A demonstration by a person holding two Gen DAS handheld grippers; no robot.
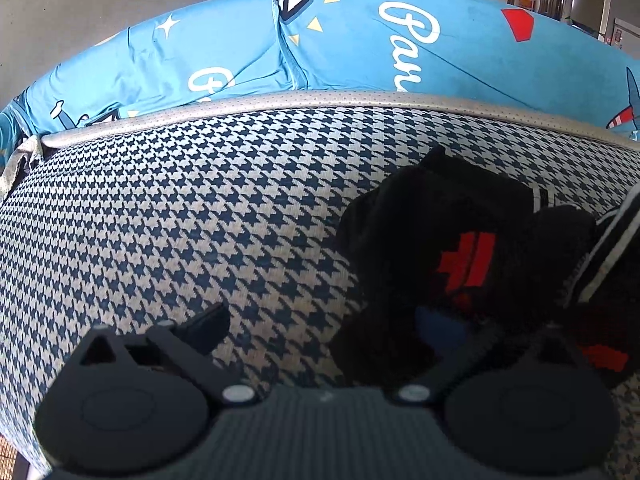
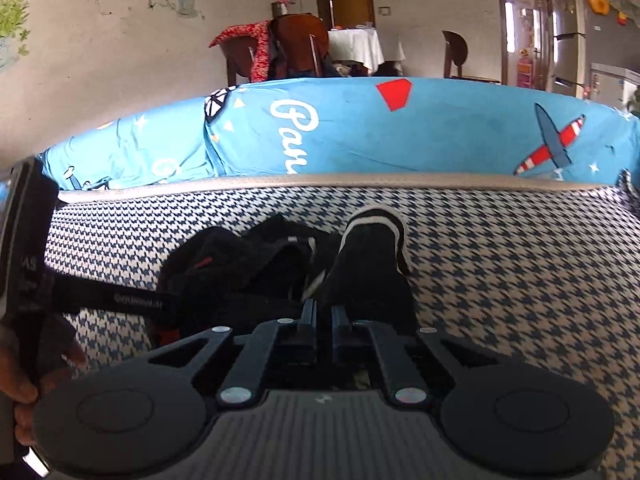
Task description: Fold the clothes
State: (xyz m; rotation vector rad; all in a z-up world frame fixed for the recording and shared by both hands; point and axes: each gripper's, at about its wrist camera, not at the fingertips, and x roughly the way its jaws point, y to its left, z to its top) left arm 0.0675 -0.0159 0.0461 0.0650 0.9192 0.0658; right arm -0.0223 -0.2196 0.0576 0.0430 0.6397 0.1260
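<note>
black garment (image 2: 256,268) is lying bunched on the houndstooth cushion (image 2: 520,280), right of centre in the left wrist view, well short of the blue printed cover (image 2: 360,136) along the back. red print (image 1: 466,262) is showing on it, white stripes at one edge.

right gripper (image 2: 324,312) is clenched, jaws standing nearly together, and it is gripping a fold of the black cloth: the striped cuff or hem (image 2: 384,232) is rising up past the fingertips while the rest is trailing down to the left. looks like a real pinch, not a graze.

left gripper (image 1: 320,320) is wide apart, released. left finger (image 1: 208,326) is hanging over bare cushion, the other side is going into the dark cloth, so i can't tell if it's touching. nothing pinched there.

handling, my read: light, soft, floppy knit, no stiffness at all, so it's going to sag and drag from any single grip point. not fragile, not slippery on that woven cushion; if anything it's going to cling and bunch.

where to grab: edges and corners, the striped band is the best landmark. left one should be taking the opposite edge or corner of the same layer, not the middle of the heap, otherwise it's picking up several layers at once.
</note>
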